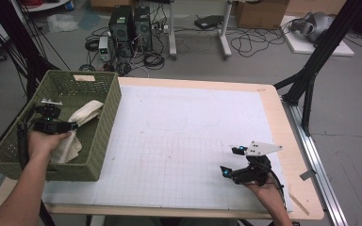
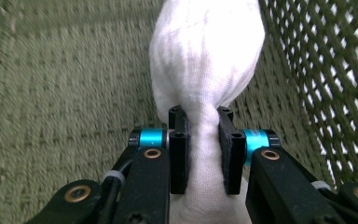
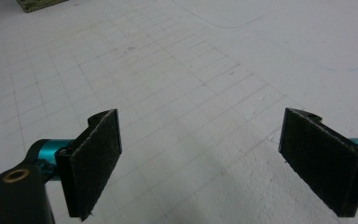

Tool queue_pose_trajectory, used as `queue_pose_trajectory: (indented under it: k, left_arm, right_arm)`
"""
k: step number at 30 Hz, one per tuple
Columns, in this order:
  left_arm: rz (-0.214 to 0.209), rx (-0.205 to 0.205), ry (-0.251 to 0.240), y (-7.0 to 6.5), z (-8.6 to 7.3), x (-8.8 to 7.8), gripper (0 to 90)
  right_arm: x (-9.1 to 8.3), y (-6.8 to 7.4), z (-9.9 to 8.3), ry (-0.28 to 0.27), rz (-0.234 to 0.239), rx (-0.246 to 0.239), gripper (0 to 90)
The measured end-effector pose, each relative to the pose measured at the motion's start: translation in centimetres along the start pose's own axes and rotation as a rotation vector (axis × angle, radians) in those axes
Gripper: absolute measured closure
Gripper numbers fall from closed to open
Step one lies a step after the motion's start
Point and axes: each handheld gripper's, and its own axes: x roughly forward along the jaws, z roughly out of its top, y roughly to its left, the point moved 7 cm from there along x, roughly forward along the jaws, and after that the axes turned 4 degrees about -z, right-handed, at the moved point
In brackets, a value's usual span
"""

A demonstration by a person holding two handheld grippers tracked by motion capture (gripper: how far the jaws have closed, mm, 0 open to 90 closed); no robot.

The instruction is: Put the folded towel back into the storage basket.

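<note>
A: What is seen first, going from the biggest thing?

B: The table (image 1: 283,122) is seen across the middle of the high view. It is covered by a white mat (image 1: 179,141) with a fine grid. At the left edge of that view a green basket (image 1: 101,136) is placed on the table corner.

A: And what is found in the basket?

B: A white cloth (image 1: 82,115) is lying inside it, in the left part of the high view. In the left gripper view the cloth (image 2: 205,56) is seen in the upper centre, bunched into a rounded shape, with the woven basket (image 2: 51,84) wall behind it.

A: How are the tongs set?

B: The left gripper (image 1: 52,123) is held inside the basket, at the left of the high view. Its jaws are narrow and are pressed on a pinched neck of the cloth, as is shown at the lower centre of the left gripper view (image 2: 204,149). The right gripper (image 1: 233,162) is kept at the lower right of the high view, over the mat. In the right gripper view (image 3: 200,163) its jaws are spread wide, and nothing is held between them; the mat (image 3: 205,70) is seen beyond them.
</note>
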Motion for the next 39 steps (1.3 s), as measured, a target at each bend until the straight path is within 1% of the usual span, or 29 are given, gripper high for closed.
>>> queue_pose_trajectory:
  k: [4, 8, 9, 12, 15, 16, 18, 22, 23, 25, 28, 30, 32, 35, 36, 37, 39]
  left_arm:
    - [0.004, 0.009, 0.05, -0.1, -0.4, 0.3, 77.4]
    - [-0.013, 0.01, 0.101, -0.2, -0.9, 0.7, 77.4]
    - [-0.015, 0.004, 0.11, -0.3, -1.0, 0.8, 77.4]
    - [-0.026, 0.004, 0.139, -0.3, -1.2, 1.1, 77.4]
    - [-0.038, 0.006, 0.155, -0.5, -1.4, 1.2, 77.4]
    - [-0.038, 0.005, 0.156, -0.5, -1.4, 1.2, 77.4]
    - [-0.033, 0.003, 0.136, -0.4, -1.2, 1.1, 77.1]
    - [-0.026, -0.015, 0.06, -0.2, -0.5, 0.9, 76.0]
    - [-0.028, -0.026, 0.04, -0.1, -0.3, 0.9, 75.5]
    - [-0.018, -0.04, 0.015, 0.0, -0.1, 1.1, 72.3]
    - [-0.017, -0.026, -0.006, -0.1, 0.1, 1.1, 64.7]
    - [-0.017, -0.014, -0.009, -0.1, 0.1, 0.9, 61.2]
    - [-0.016, 0.006, 0.006, -0.1, 0.0, 0.8, 58.4]
    - [-0.029, 0.029, 0.016, -0.1, -0.1, 0.6, 56.5]
    - [-0.03, 0.04, 0.025, -0.1, -0.2, 0.5, 56.0]
    - [-0.036, 0.039, 0.031, -0.1, -0.2, 0.5, 55.3]
    - [-0.042, 0.06, 0.054, -0.2, -0.3, 0.4, 53.4]
  right_arm:
    - [0.0, 0.0, 0.0, 0.0, 0.001, 0.004, 12.4]
    - [0.0, 0.0, 0.0, 0.0, 0.001, 0.001, 12.4]
    - [0.0, 0.0, 0.0, 0.0, 0.001, 0.002, 12.4]
    - [-0.1, 0.0, 0.0, -0.003, 0.001, 0.004, 12.4]
    - [-0.1, 0.0, 0.0, -0.003, 0.003, 0.006, 12.4]
    - [-0.1, 0.0, 0.0, -0.003, 0.003, 0.005, 12.4]
    - [-0.1, 0.0, 0.0, -0.003, 0.002, 0.005, 12.4]
    - [-0.1, 0.0, 0.1, -0.009, 0.001, 0.003, 12.4]
    - [-0.1, 0.0, 0.1, -0.009, 0.001, 0.003, 12.4]
    - [-0.1, 0.0, 0.1, -0.009, 0.001, 0.003, 12.4]
    - [-0.2, 0.0, 0.1, -0.01, 0.002, -0.001, 12.4]
    - [-0.2, 0.0, 0.1, -0.01, 0.003, 0.004, 12.4]
    - [-0.1, 0.0, 0.1, -0.009, 0.002, 0.002, 12.4]
    - [-0.1, 0.1, 0.1, -0.005, 0.005, -0.006, 12.4]
    - [-0.1, 0.1, 0.1, -0.006, 0.005, -0.005, 12.4]
    - [-0.1, 0.1, 0.1, -0.007, 0.006, -0.002, 12.4]
    - [-0.1, 0.0, 0.1, -0.008, 0.002, -0.004, 12.4]
